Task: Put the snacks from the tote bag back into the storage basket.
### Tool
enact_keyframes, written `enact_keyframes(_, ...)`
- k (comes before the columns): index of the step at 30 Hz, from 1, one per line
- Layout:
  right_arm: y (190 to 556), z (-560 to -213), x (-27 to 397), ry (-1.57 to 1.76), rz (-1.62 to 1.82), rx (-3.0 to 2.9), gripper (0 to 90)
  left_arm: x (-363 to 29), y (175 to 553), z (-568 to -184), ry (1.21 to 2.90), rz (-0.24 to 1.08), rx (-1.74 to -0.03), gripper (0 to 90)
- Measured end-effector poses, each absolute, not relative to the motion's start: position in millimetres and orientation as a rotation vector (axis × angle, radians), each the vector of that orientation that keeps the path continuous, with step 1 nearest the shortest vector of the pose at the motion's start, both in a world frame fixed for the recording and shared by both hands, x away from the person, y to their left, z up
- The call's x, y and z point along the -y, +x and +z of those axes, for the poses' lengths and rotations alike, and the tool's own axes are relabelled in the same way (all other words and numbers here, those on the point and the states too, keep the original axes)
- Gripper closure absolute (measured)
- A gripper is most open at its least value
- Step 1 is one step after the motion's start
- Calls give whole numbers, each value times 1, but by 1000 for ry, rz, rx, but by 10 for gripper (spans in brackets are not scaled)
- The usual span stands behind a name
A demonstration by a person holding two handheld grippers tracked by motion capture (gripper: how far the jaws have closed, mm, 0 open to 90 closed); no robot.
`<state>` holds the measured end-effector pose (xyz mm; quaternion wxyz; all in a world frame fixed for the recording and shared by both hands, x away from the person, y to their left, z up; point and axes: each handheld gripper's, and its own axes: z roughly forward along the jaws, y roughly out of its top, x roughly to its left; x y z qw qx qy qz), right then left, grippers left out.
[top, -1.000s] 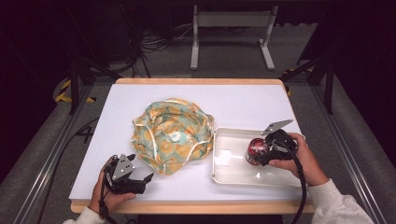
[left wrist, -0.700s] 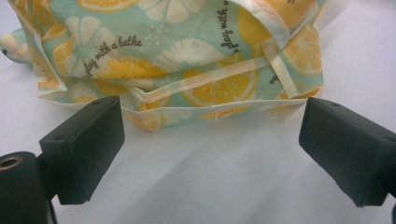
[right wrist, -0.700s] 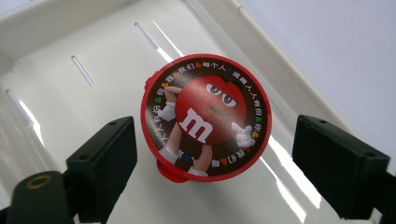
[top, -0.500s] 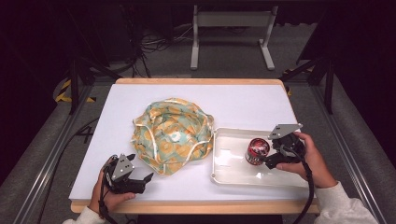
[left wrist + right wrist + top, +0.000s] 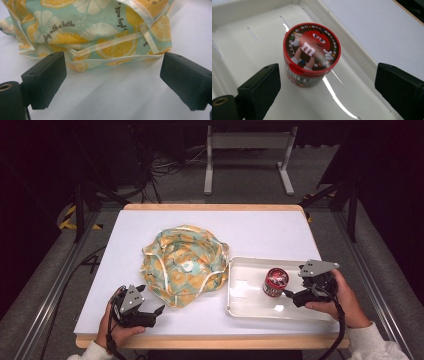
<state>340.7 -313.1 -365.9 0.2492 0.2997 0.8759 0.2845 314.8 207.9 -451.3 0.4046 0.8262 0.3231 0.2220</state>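
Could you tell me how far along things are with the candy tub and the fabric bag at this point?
Done: the candy tub stands upright in the white tray, with the right gripper open beside it, jaws clear of it. In hand: nothing; the left gripper is open too, facing the near hem of the citrus-print fabric bag, not touching it. Left: presumably handling the bag, which lies crumpled on the table.

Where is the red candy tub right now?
The red candy tub stands upright in the white tray at the high view's right, beside the right tongs.
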Motion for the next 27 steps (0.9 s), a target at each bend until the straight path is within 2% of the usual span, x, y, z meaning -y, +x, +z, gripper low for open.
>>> enact_keyframes(27, 317, -402, 362, 943, 893, -2309, 41, -208, 318, -454, 2096, 570, -824, 74)
